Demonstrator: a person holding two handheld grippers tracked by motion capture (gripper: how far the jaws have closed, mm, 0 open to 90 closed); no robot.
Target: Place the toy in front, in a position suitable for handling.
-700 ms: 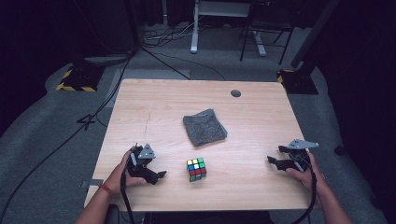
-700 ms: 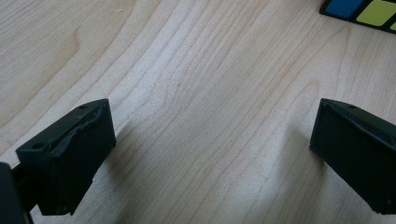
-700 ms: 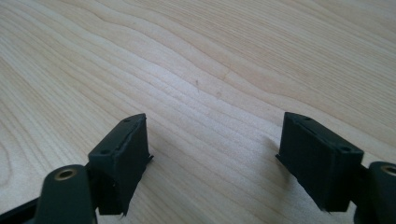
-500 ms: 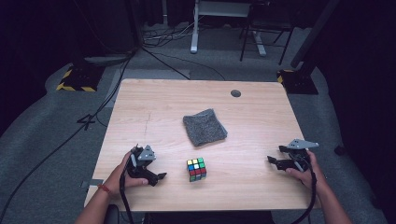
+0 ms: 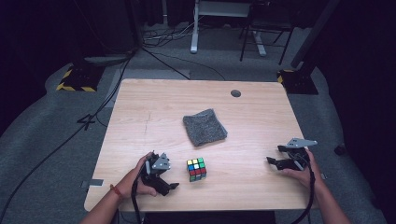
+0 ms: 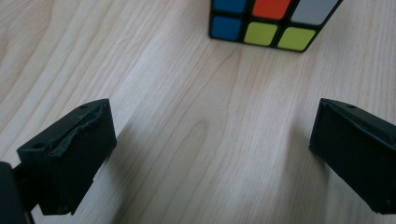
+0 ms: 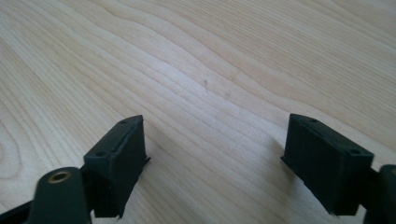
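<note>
Pale matt wood table, rough grey cloth, glossy plastic cube, matt black tongs.

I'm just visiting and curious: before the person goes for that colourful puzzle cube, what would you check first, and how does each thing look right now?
1. Left gripper jaws open wide enough to take something: ok, they stand far apart with bare wood between them.
2. Puzzle cube free to grab: ok, it sits alone on the table, touched by nothing.
3. Cube lined up with the left gripper: ok, in the left gripper view it lies just ahead of the jaws, slightly to one side.
4. Right gripper out of the way: ok, it is open, empty and well off to the cube's other side.
5. Grey cloth clear of the path: ok, it lies beyond the cube, apart from it.
</note>
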